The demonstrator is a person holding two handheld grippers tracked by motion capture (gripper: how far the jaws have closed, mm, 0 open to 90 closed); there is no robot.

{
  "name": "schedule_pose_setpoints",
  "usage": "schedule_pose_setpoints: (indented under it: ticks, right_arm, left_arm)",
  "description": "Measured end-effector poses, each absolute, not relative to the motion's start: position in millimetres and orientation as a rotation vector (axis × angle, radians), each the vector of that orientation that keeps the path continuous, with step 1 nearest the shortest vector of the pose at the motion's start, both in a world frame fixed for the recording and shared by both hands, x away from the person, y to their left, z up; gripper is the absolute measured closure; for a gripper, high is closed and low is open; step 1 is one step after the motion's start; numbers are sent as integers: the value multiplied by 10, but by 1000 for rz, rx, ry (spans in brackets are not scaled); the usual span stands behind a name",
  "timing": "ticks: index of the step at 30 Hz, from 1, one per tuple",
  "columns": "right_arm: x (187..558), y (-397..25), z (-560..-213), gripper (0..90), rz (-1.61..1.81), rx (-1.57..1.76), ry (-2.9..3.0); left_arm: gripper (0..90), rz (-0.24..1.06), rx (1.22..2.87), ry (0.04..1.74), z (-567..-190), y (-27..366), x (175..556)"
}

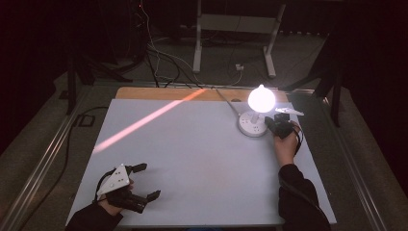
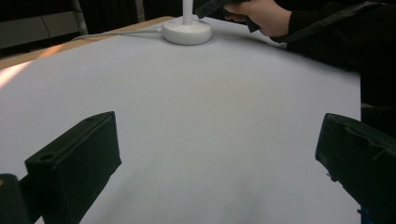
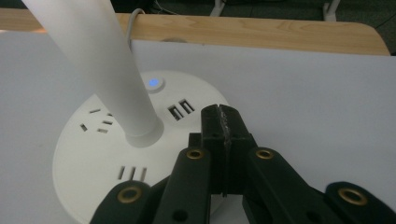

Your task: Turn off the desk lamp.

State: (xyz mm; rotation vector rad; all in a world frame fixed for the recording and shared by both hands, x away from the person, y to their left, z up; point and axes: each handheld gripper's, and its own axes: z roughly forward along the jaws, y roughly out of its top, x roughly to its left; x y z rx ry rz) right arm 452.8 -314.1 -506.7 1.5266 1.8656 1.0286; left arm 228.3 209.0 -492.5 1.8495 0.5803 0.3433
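A white desk lamp stands at the far right of the white table top (image 1: pixel 192 159), its bulb (image 1: pixel 261 98) glowing. Its round base (image 1: pixel 252 125) carries socket slots, two USB ports (image 3: pixel 181 108) and a blue-lit button (image 3: pixel 154 83). The stem (image 3: pixel 98 60) rises from the base (image 3: pixel 93 154). My right gripper (image 3: pixel 219 112) is shut with nothing in it, its tips over the base's edge beside the USB ports; whether they touch it I cannot tell. My left gripper (image 1: pixel 150 181) rests open at the near left, jaws wide apart (image 2: pixel 219 154) and empty.
A white cable (image 3: pixel 133 23) runs from the lamp over the wooden back edge (image 1: pixel 159 94). An orange streak of light (image 1: pixel 149 120) crosses the table. White desk legs (image 1: pixel 197 43) and loose cables lie on the floor behind.
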Motion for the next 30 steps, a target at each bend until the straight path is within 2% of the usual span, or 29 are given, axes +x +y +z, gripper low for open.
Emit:
schedule_pose_setpoints:
  ticks: [22, 30]
  right_arm:
    - [4519, -3100, -5116, 900, 1031, 1498, 1865]
    - [4514, -3087, -5036, 898, 1033, 1488, 1861]
  left_arm:
    - [6, 345, 1851, 581, -4926, 2088, 2283]
    - [6, 342, 1849, 583, -4926, 2096, 2286]
